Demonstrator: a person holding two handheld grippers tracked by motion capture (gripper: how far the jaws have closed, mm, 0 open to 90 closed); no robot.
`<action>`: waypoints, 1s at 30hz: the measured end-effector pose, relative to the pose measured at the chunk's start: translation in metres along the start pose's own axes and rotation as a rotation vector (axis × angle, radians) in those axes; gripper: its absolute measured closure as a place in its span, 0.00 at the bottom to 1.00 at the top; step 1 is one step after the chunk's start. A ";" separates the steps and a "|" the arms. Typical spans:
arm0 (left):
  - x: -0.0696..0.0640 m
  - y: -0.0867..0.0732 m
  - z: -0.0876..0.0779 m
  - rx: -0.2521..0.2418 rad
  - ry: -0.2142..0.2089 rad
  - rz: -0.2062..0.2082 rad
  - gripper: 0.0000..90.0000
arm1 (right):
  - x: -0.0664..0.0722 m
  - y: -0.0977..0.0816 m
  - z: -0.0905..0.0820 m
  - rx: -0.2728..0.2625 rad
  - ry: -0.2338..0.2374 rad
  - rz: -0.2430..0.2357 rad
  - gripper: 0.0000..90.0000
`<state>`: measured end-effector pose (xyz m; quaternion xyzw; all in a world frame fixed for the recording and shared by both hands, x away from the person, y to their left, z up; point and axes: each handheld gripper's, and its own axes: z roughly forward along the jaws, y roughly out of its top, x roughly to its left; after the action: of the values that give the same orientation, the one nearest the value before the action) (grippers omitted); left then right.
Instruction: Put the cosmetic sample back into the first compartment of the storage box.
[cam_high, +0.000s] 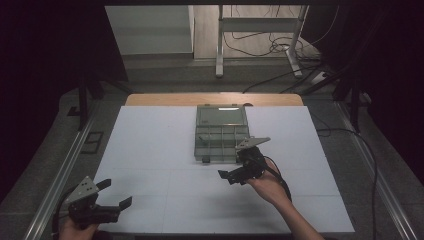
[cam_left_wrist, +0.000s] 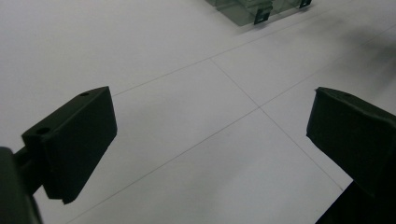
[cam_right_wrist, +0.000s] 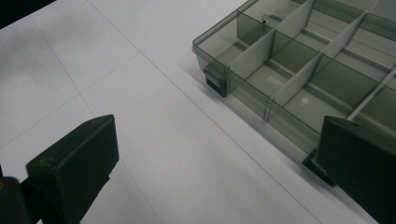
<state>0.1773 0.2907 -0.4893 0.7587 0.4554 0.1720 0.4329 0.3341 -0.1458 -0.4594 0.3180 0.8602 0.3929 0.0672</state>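
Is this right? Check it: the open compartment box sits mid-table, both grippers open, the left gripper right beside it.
Not quite: the right gripper is beside the compartment box, as the high view shows. The left gripper waits open at the table's near-left corner.

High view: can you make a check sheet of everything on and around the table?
Surface: white table, faint seam lines.
Job's things: smoky clear compartment box, lid open, dividers in; compartments look empty.
Clutter: nothing seen.
Grippers: left gripper open, over the near left corner; right gripper open, beside the box's front edge.
Cables: black cable at right; more on the floor behind.
Surroundings: dark curtains, metal stand legs.
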 end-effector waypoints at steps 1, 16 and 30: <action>0.000 0.000 0.000 0.000 0.000 0.000 0.02 | 0.000 -0.001 -0.001 -0.001 0.000 0.000 0.00; 0.000 0.000 0.000 -0.001 -0.002 -0.005 0.02 | -0.003 -0.022 -0.024 -0.020 -0.048 0.007 0.00; 0.001 0.000 0.000 -0.002 -0.001 -0.008 0.02 | -0.007 -0.044 -0.051 -0.033 -0.096 0.025 0.00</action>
<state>0.1774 0.2916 -0.4894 0.7565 0.4582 0.1701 0.4346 0.2990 -0.2033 -0.4571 0.3461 0.8453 0.3923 0.1087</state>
